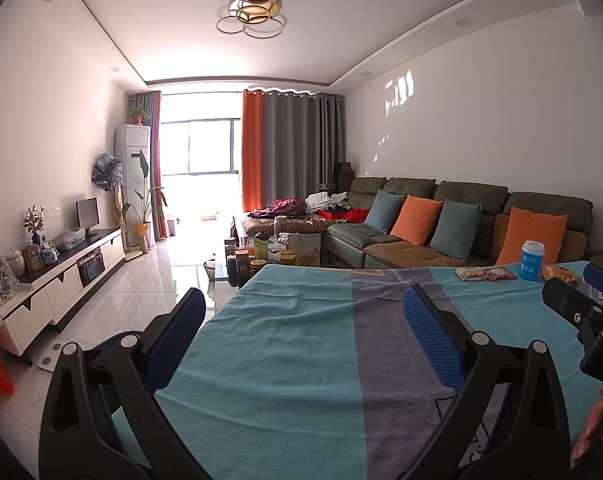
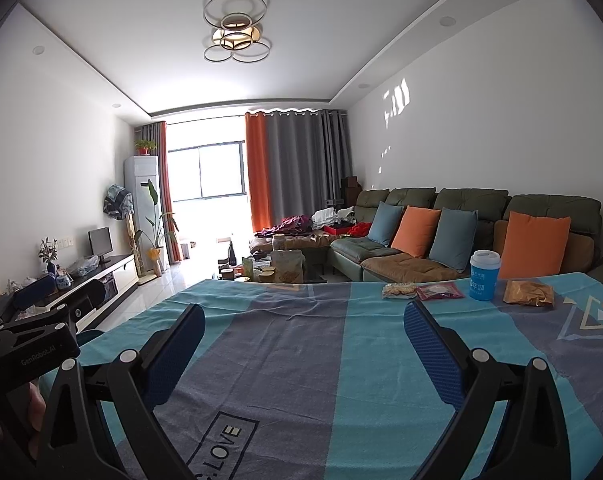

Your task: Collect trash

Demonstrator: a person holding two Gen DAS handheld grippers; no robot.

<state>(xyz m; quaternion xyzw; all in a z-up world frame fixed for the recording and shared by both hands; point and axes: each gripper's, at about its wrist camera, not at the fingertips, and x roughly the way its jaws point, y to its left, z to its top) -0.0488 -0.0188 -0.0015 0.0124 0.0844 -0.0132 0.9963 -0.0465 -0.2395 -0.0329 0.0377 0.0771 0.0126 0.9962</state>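
My left claw (image 1: 303, 312) hangs released over the cloth (image 1: 293, 344), its blue pads spread wide with nothing between them. My right claw (image 2: 305, 330) is released too, its fingers (image 2: 431, 352) parted above the grey stripe of the same cloth, above the printed word "LOVE".

I take the cup (image 2: 484, 275) as my landmark: blue with a white lid, upright near the far edge of the cloth, in front of the sofa (image 2: 441, 220). The trash lies around it. Just left of the cup is a red wrapper (image 2: 439, 291), flat on the cloth, and left of that, touching or almost touching it, a pale snack bag (image 2: 398, 291). Right of the cup, a little apart from it, lies a crumpled yellow-brown bag (image 2: 528, 293). All three are well ahead of my right claw and to its right side; neither claw touches any of them.

In the left view the cup (image 1: 532, 266) stands far right, with the wrappers (image 1: 486, 274) beside it and my right claw's body (image 1: 577, 304) in front of it.

Behind the cup, an orange cushion (image 2: 535, 246) leans on the sofa. Far left of the cup, a low table (image 2: 277, 268) crowded with jars and bags stands beyond the cloth.
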